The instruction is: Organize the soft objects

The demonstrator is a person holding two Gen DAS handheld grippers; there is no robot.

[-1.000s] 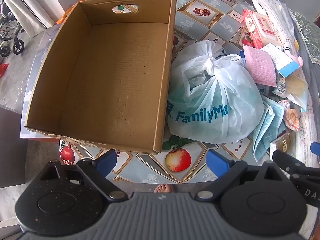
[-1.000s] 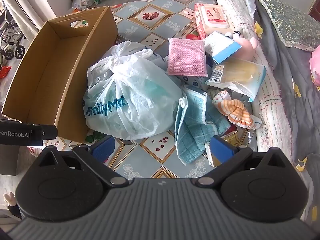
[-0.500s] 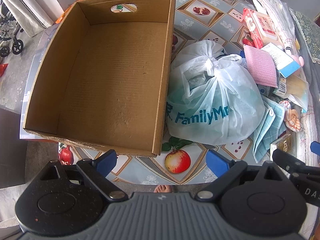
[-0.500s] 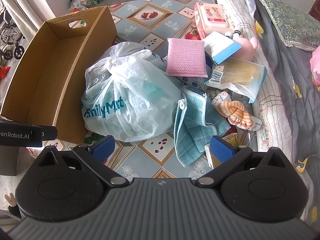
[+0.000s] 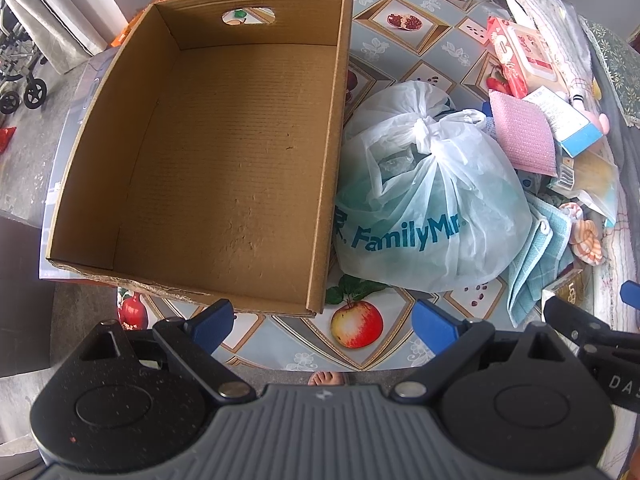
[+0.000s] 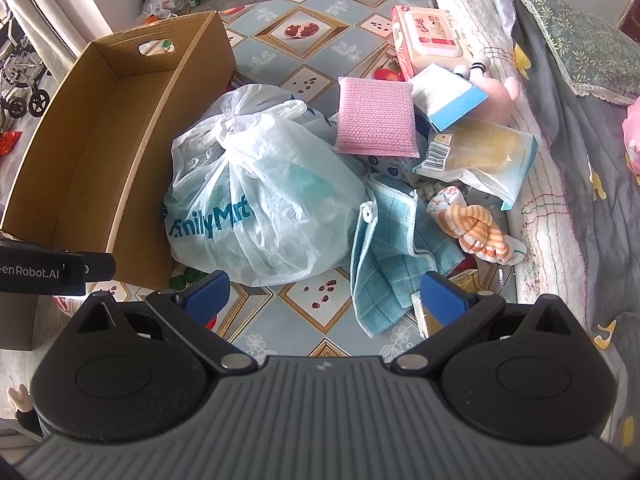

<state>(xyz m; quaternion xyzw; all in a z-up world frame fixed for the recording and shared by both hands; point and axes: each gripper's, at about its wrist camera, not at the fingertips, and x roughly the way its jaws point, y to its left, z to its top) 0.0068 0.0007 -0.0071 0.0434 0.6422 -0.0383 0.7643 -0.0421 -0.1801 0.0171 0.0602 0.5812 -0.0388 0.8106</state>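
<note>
Two grippers, both open w/ nothing held. The left gripper (image 5: 322, 320) hangs over the near edge of the table (image 5: 288, 344), blue tips wide apart. It has crept a bit left vs 1 s ago, so the box looks bigger and sits more in the middle. The right gripper (image 6: 326, 294) is spread wide too and has slid a bit fwd & left; the bag now sits more in the middle of its view.

Just past it lies a blue cloth (image 6: 384, 256), crumpled, touching the white bag (image 6: 260, 200). The bag is tied shut and leans on the side of the cardboard box (image 5: 224, 152), which has nothing in it. Right of the cloth is an orange striped knot toy (image 6: 476, 228). Farther back a pink sponge pad (image 6: 374, 118) rests on the pile, then a wipes pack (image 6: 430, 36). Nothing on the table has moved.
</note>
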